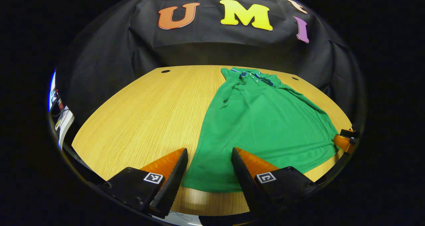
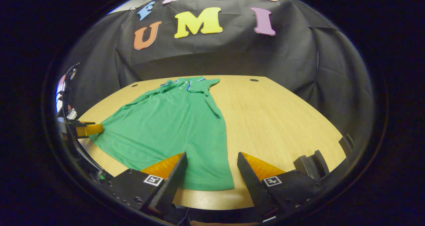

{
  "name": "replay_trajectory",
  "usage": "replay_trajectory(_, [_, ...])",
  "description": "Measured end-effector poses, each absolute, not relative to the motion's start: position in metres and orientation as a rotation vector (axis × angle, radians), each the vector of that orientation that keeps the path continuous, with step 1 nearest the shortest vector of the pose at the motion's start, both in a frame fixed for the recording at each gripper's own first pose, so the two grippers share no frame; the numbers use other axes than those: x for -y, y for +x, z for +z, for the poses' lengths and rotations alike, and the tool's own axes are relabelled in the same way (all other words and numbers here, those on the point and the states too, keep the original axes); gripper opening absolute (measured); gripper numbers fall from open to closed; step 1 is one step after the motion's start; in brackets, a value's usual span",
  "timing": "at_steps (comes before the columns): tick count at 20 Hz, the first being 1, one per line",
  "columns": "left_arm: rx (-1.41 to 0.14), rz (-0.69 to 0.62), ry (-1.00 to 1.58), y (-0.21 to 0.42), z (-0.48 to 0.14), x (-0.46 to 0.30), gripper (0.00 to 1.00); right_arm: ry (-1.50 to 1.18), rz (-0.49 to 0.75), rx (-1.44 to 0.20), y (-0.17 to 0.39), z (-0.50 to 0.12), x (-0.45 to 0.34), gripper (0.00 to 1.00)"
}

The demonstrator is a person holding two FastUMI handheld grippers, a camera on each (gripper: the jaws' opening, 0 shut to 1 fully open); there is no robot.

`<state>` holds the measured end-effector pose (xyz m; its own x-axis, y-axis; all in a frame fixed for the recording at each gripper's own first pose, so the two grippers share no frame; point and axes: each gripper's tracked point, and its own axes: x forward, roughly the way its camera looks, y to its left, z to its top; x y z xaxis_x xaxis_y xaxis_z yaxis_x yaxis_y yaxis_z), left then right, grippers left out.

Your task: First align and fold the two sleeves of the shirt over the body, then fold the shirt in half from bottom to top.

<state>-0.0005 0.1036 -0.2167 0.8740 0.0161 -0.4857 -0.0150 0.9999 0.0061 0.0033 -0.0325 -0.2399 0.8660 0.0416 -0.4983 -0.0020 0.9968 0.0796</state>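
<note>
Sleeves look already folded over the shirt [image 1: 265, 126], so the bottom-to-top fold is next: my left hand-held gripper [image 1: 210, 166] and right hand-held gripper [image 2: 212, 169], both wide open and empty, must pinch the hem corners on the tabletop [image 1: 149, 109].

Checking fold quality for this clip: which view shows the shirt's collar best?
The left gripper view: the collar of the green polo shirt sits larger there, placket buttons visible. In the right gripper view the collar is smaller and flatter at the far table edge.
</note>
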Motion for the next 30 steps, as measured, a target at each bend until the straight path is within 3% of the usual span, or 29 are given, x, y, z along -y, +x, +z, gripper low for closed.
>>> replay_trajectory(3, [-0.497, -0.005, -0.006, -0.001, -0.217, -0.099, 0.73, 0.084, 0.025, -0.527, 0.004, -0.239, 0.032, 0.92])
replay_trajectory(4, [-0.485, -0.001, -0.026, 0.002, -0.217, -0.100, 0.72, 0.097, 0.023, -0.529, 0.007, -0.240, 0.032, 0.80])
replay_trajectory(5, [-0.472, 0.004, -0.039, 0.006, -0.216, -0.098, 0.56, 0.103, 0.028, -0.535, 0.009, -0.238, 0.030, 0.68])
replay_trajectory(6, [-0.463, 0.002, -0.044, 0.009, -0.216, -0.097, 0.42, 0.110, 0.031, -0.539, 0.012, -0.241, 0.028, 0.49])
replay_trajectory(7, [-0.455, 0.002, -0.046, 0.011, -0.216, -0.096, 0.36, 0.112, 0.049, -0.536, 0.016, -0.238, 0.023, 0.36])
replay_trajectory(9, [-0.443, 0.001, -0.061, 0.013, -0.214, -0.094, 0.14, 0.105, 0.046, -0.537, 0.018, -0.236, 0.019, 0.05])
replay_trajectory(10, [-0.447, -0.001, -0.055, 0.014, -0.216, -0.092, 0.04, 0.093, 0.049, -0.539, 0.021, -0.237, 0.019, 0.05])
replay_trajectory(11, [-0.449, -0.009, -0.040, 0.015, -0.216, -0.092, 0.03, 0.097, 0.055, -0.536, 0.025, -0.235, 0.017, 0.05])
replay_trajectory(12, [-0.448, -0.018, -0.038, 0.015, -0.215, -0.091, 0.03, 0.112, 0.062, -0.542, 0.024, -0.235, 0.015, 0.00])
replay_trajectory(18, [-0.394, -0.050, -0.064, 0.036, -0.193, -0.079, 0.03, 0.152, 0.081, -0.536, 0.044, -0.213, 0.022, 0.00])
replay_trajectory(30, [-0.154, -0.068, -0.065, 0.149, -0.058, -0.067, 0.03, 0.133, 0.071, -0.360, 0.155, -0.099, 0.032, 0.00])
